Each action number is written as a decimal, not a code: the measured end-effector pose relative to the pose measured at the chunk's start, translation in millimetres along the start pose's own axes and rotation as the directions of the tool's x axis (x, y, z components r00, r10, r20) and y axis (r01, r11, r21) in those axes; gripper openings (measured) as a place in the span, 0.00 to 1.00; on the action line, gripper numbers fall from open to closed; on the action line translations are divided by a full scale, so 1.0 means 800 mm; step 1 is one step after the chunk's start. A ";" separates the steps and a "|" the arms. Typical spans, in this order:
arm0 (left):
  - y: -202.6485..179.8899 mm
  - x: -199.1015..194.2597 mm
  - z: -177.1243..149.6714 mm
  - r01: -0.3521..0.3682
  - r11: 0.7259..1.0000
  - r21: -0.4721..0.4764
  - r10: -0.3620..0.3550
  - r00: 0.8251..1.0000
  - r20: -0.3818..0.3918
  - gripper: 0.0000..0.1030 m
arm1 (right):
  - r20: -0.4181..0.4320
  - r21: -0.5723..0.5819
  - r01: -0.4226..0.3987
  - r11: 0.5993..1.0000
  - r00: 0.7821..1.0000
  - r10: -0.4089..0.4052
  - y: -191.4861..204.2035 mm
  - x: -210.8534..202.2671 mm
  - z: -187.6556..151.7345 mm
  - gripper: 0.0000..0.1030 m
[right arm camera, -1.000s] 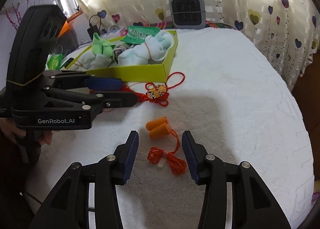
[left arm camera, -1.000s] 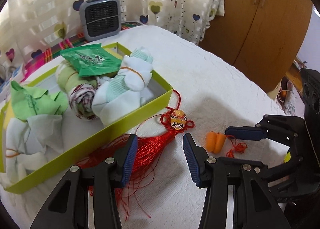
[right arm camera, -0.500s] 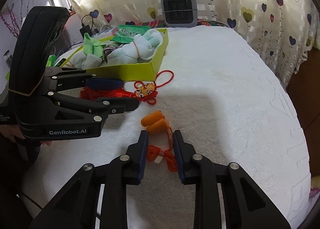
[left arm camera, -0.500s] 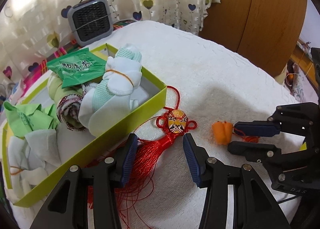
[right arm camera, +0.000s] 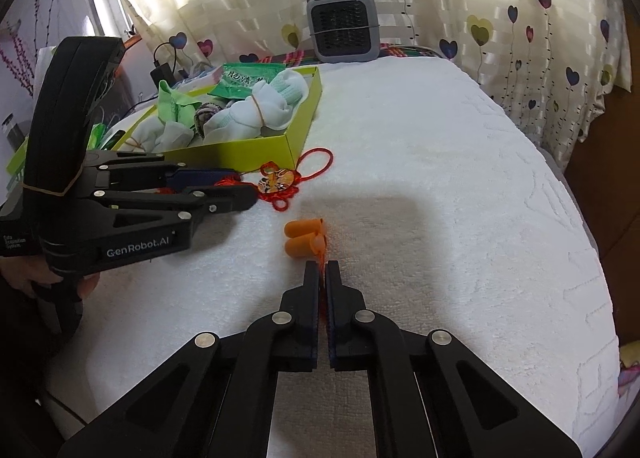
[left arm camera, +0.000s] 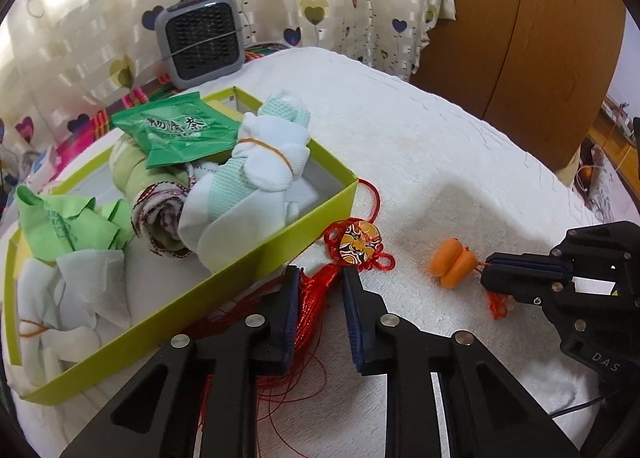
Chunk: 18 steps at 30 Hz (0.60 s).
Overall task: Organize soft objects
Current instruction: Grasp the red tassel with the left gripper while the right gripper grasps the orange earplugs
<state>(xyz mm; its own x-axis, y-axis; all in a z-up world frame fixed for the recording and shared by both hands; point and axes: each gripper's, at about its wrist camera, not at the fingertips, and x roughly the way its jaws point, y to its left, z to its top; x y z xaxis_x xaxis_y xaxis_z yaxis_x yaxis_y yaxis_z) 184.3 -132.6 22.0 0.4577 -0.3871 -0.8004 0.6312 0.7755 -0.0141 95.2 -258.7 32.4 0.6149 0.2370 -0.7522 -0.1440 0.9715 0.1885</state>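
A red tassel charm with a painted mask disc (left arm camera: 358, 244) lies on the white towel by the yellow-green box (left arm camera: 280, 242). My left gripper (left arm camera: 320, 272) is closing its jaws on the tassel threads (left arm camera: 316, 294), which fill the gap between the pads. A pair of orange earplugs (left arm camera: 452, 264) on a red-orange cord (left arm camera: 498, 306) lies to the right. My right gripper (right arm camera: 322, 266) is shut on that cord just behind the earplugs (right arm camera: 304, 236). From the right wrist view the left gripper (right arm camera: 240, 185) sits beside the charm (right arm camera: 276, 181).
The box (right arm camera: 256, 151) holds rolled socks, a rolled towel, green packets and tissues. A grey heater (left arm camera: 200, 41) stands at the far edge before heart-print curtains. A wooden wardrobe (left arm camera: 540, 37) is beyond the bed's right edge. A hand (right arm camera: 44, 282) grips the left tool.
Both grippers' jaws have come together: the right from wide apart to pinching the earplug cord, the left narrowing onto the red tassel. Neither hand has shifted much.
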 end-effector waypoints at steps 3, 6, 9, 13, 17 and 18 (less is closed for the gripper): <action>0.001 -0.003 -0.001 0.005 1.000 -0.009 -0.005 1.000 0.009 0.17 | 0.012 0.008 0.002 1.000 1.000 -0.002 -0.002 -0.003 0.000 0.03; 0.002 -0.010 -0.003 0.025 0.999 -0.026 -0.025 0.999 0.024 0.15 | 0.021 0.013 0.005 1.000 1.000 -0.005 -0.003 -0.005 0.000 0.03; 0.003 -0.023 -0.004 0.041 0.998 -0.041 -0.039 0.998 0.052 0.14 | 0.039 0.026 0.004 1.000 0.999 -0.005 -0.005 -0.010 0.000 0.03; 0.007 -0.045 -0.005 0.067 0.996 -0.061 -0.061 0.994 0.096 0.12 | 0.061 0.040 0.002 0.999 0.998 -0.005 -0.008 -0.017 0.000 0.02; 0.011 -0.060 -0.006 0.072 0.995 -0.073 -0.063 0.990 0.123 0.12 | 0.077 0.047 -0.001 0.999 0.997 -0.003 -0.009 -0.022 0.000 0.02; 0.012 -0.063 -0.007 0.075 0.994 -0.078 -0.064 0.990 0.128 0.12 | 0.076 0.046 -0.003 0.999 0.997 -0.001 -0.010 -0.022 0.000 0.02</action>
<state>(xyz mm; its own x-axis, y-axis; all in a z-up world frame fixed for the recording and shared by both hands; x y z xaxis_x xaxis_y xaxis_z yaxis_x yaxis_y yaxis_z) 164.1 -102.9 59.0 0.4924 -0.4969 -0.7146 0.6127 0.7810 -0.1210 85.9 -270.3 44.1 0.6721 0.2352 -0.7021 -0.1096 0.9694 0.2198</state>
